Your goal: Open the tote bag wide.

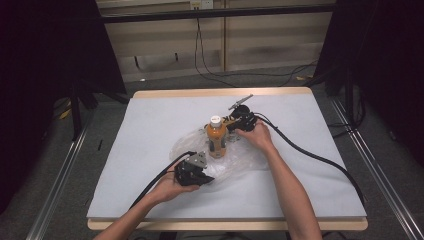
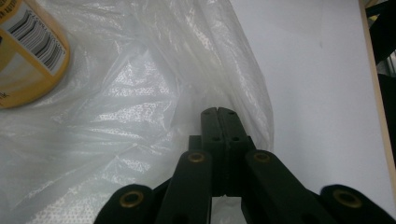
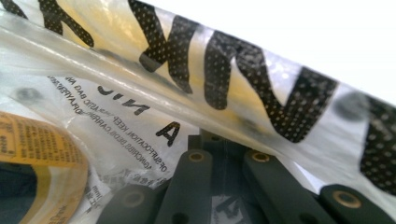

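With the left tool (image 2: 218, 114) pressed together on the plastic bag (image 2: 140, 93), apparently pinching its edge, and the right tool's (image 1: 243, 120) grip hidden, keep the bag taut beside the upright bottle (image 1: 217, 137).

Small print on the clear plastic bag (image 3: 126, 135) reads "OF SUFFOCATION, KEEP" — big dotted black letters above, unclear; barcode on the bottle (image 2: 32, 42) label — digits unreadable

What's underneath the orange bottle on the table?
The orange bottle stands upright on a crumpled clear plastic bag, which spreads over the grey table top. Whether the bag also wraps around the bottle's base can't be told; the film there is too sheer.
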The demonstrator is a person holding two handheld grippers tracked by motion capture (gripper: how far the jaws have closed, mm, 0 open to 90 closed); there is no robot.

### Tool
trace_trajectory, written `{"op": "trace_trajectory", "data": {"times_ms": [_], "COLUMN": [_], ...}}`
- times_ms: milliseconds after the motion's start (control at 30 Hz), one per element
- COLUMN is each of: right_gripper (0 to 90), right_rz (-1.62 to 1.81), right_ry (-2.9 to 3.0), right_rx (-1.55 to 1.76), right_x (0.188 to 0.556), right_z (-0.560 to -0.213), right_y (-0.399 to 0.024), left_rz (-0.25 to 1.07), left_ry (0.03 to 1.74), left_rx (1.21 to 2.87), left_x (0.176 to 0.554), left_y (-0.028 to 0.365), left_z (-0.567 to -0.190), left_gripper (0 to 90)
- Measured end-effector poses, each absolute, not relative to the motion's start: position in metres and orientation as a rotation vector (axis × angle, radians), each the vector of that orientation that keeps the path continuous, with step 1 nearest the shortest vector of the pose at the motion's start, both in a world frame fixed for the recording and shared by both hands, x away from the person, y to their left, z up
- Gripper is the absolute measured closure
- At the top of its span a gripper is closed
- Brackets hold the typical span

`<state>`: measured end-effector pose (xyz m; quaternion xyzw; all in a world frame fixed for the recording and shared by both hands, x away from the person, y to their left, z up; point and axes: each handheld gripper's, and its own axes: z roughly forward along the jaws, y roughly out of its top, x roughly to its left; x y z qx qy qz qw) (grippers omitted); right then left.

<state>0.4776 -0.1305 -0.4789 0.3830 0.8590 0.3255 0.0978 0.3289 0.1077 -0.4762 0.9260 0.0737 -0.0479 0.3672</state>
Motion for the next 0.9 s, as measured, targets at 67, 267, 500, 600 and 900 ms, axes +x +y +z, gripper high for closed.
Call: {"op": "trace_trajectory", "data": {"times_ms": [67,267,500,600,900], "right_gripper": [90.0,90.0,90.0,90.0,60.6], "right_rz": [0.951,0.988,1.115,1.204,1.444], "right_ry": [2.529,2.526,2.541,2.485,2.171], "right_rx": [1.143,1.154,1.019,0.998,1.049], "right_x": [0.479,0.476,0.451,0.438,0.373], "right_z": [-0.479,-0.479,-0.455,-0.441,-0.412], "right_y": [-0.131,-0.131,-0.130,-0.144,-0.212], "left_rz": [-0.120,-0.114,-0.083,-0.036,0.131], "left_ry": [0.195,0.205,0.284,0.288,0.363], "left_rx": [2.373,2.338,2.177,2.116,1.945], "left_x": [0.328,0.331,0.334,0.329,0.310], "left_y": [0.109,0.114,0.131,0.140,0.170], "left_z": [-0.476,-0.472,-0.457,-0.449,-0.427], "left_gripper": [90.0,90.0,90.0,90.0,68.6]}}
